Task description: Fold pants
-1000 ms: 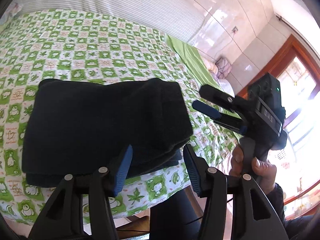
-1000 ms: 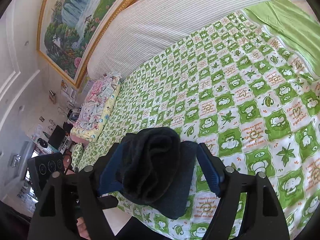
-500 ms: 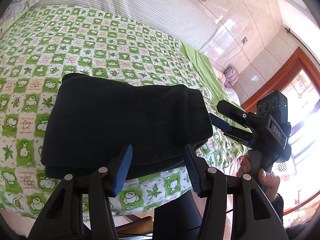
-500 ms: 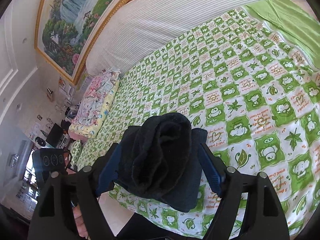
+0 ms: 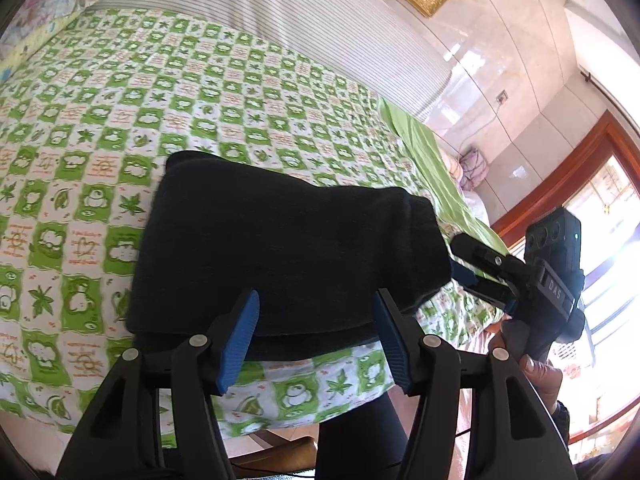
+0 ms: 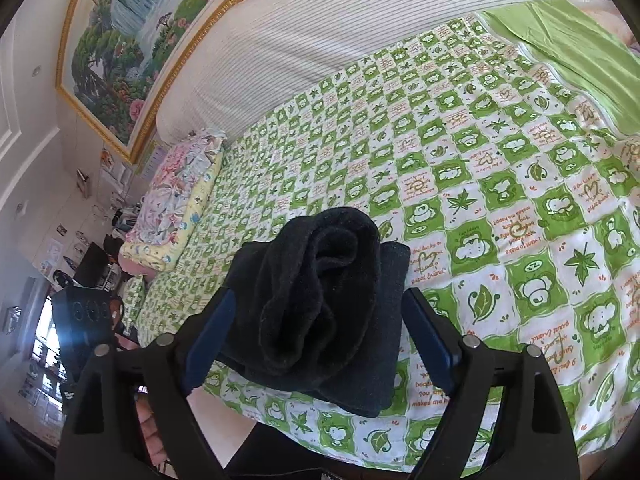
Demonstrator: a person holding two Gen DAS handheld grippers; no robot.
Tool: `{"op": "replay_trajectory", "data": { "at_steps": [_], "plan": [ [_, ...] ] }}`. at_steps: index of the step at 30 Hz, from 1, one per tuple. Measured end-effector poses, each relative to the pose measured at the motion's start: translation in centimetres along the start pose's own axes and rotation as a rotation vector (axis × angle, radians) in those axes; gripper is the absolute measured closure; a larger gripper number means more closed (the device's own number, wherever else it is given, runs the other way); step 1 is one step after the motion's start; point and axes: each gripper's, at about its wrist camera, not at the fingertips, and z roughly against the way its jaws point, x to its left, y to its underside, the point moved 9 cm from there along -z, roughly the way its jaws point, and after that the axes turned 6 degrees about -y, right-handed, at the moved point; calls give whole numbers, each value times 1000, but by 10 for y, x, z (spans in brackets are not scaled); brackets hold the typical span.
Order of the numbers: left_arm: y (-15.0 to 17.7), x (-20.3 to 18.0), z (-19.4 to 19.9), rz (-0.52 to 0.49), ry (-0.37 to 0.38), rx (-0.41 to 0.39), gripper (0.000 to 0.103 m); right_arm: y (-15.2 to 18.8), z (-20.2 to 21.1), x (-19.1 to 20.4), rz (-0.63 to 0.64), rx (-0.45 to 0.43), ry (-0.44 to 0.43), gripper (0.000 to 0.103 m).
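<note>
The black pants [image 5: 288, 248] lie folded into a thick rectangle on the green-and-white checked bedspread [image 5: 120, 128], close to the bed's near edge. My left gripper [image 5: 316, 336] hovers at the bundle's near long edge, its jaws opening, and the blue pads [image 5: 240, 332] do not press the cloth. My right gripper [image 6: 318, 344] straddles the bundle's rolled end [image 6: 320, 300], its jaws also opening, with a small gap at each pad. The left wrist view shows that same right gripper [image 5: 460, 260] at the pants' right end, held by a hand [image 5: 536, 376].
A floral pillow [image 6: 176, 200] lies at the bed's left end, and striped bedding [image 6: 340, 20] runs along the back. A plain green sheet [image 6: 580, 48] covers the far right. The bed's front edge [image 5: 280, 420] drops to the floor, where a dark trouser leg [image 5: 360, 440] stands.
Both views have closed in on the pants, which look larger now. The right pads, which touched the rolled end, have spread away from it. The left jaws have widened slightly.
</note>
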Motion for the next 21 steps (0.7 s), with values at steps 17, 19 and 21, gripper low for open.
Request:
{"op": "replay_trajectory", "data": {
  "at_steps": [17, 19, 21],
  "plan": [
    [-23, 62, 11, 77, -95, -45, 37, 15, -17, -4, -39, 46, 29, 14],
    [-27, 64, 10, 75, -94, -43, 34, 17, -19, -3, -33, 53, 35, 14],
    [-29, 65, 7, 71, -91, -36, 34, 17, -20, -5, -32, 56, 44, 14]
  ]
}}
